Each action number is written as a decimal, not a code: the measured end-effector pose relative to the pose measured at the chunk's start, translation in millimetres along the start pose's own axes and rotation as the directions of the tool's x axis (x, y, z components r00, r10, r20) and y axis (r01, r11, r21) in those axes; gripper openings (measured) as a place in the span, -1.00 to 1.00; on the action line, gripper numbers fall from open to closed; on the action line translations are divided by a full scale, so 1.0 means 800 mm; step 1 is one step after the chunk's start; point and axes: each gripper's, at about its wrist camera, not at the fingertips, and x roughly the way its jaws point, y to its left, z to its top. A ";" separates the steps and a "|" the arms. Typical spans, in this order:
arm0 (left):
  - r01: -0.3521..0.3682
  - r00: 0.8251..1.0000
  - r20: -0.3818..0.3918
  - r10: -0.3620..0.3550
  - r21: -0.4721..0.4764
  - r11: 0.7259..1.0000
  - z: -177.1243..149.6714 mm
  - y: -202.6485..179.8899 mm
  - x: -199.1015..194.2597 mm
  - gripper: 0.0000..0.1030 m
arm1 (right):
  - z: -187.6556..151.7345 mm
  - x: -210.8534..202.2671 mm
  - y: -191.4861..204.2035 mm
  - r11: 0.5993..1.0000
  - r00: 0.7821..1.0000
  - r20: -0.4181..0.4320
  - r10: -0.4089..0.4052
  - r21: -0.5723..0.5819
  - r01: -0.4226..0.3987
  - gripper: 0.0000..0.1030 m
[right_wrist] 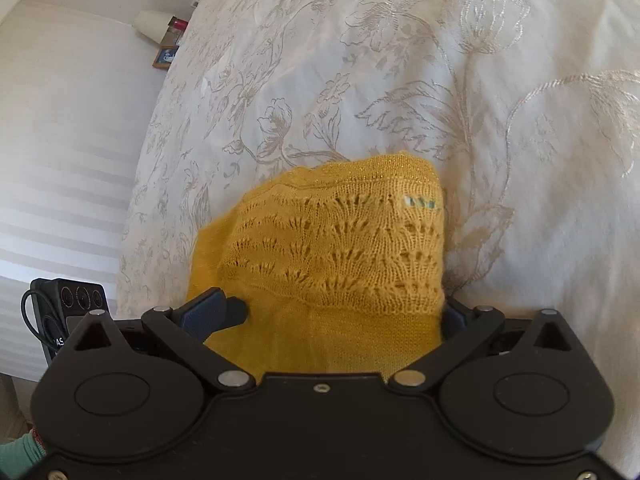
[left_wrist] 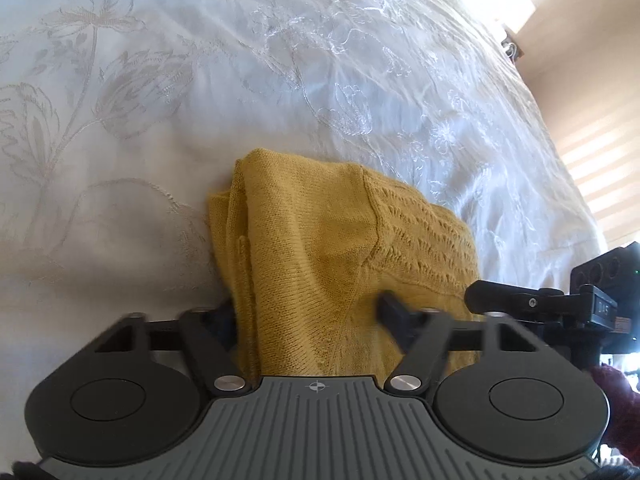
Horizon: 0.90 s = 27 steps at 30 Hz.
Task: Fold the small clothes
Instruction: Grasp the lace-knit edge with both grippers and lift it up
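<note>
While I hold both: yellow knit sweater (left_wrist: 320,248) lies folded on the bed (left_wrist: 160,120).
Left hand-held gripper (left_wrist: 306,312): clamped on sweater.
Right hand-held gripper (right_wrist: 340,316): grip uncertain.
Beyond: open bedspread.

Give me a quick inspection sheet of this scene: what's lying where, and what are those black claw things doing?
Surface: white bedspread with embroidered flowers, wrinkled.
Job's things: mustard-yellow knitted garment with lace-pattern panel, partly folded on the bedspread.
Clutter: nothing seen on the bed.
Grippers: left gripper has the garment's near edge between its fingers, pressing into the knit; right gripper has the garment between its fingers, contact unclear.
Cables: black cable looping from the other gripper's camera box.
Surroundings: pale wall with sunlit stripes; small items by the bed, too small to identify.
</note>
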 end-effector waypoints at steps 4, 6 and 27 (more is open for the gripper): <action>-0.005 1.000 0.022 0.005 0.002 1.000 -0.006 -0.008 -0.005 -0.47 | -0.011 0.002 0.027 0.987 0.993 -0.012 -0.120 -0.106 0.118 0.08; -0.018 0.999 0.046 0.018 0.013 1.000 -0.009 -0.019 -0.010 -0.53 | -0.017 -0.005 0.042 0.971 0.985 0.008 -0.174 -0.167 0.173 -0.06; 0.051 0.960 0.249 -0.131 0.303 0.952 -0.121 -0.196 -0.157 -0.59 | -0.138 -0.191 0.173 0.910 0.949 0.304 -0.087 -0.364 0.200 -0.28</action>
